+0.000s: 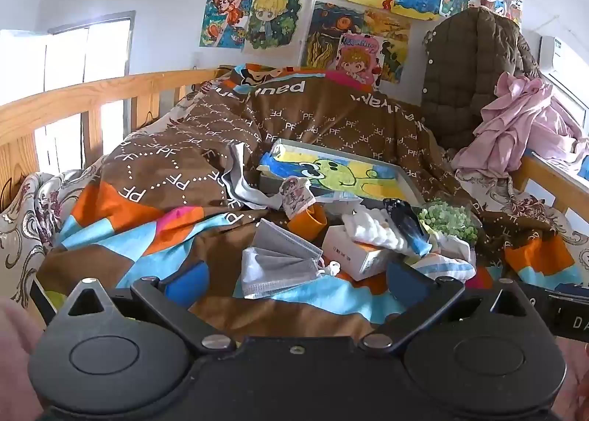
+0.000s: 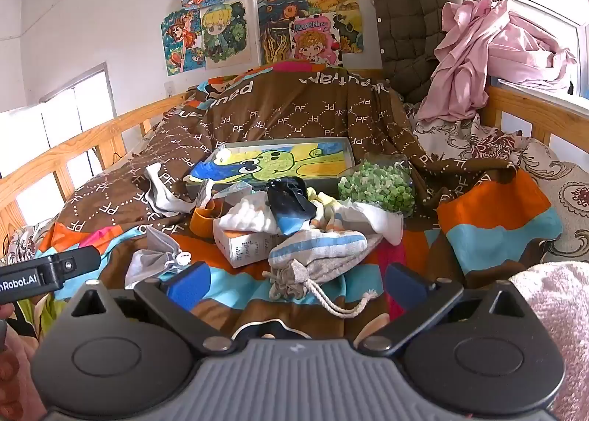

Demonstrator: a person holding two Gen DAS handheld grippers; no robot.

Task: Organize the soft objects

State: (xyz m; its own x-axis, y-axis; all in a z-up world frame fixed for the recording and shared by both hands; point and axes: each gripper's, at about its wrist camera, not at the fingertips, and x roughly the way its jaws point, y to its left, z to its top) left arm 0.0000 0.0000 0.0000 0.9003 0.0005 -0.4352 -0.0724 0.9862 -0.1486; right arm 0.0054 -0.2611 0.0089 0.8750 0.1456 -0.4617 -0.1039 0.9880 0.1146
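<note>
Just ahead of the right gripper's (image 2: 294, 286) spread jaws, drawstring pouch (image 2: 316, 255).

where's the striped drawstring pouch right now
In the right wrist view, the striped linen drawstring pouch lies on the brown patterned quilt, centre, just ahead of the open fingers, right of the white cardboard box.

The brown quilt (image 2: 294, 115) repeats "PF"; the left hand-held gripper (image 2: 48, 273) reads "nRobot.AI".

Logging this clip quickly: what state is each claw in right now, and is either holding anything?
Left claw: open, holding nothing, above the gray face masks.
Right claw: open, holding nothing, above the drawstring pouch.
</note>
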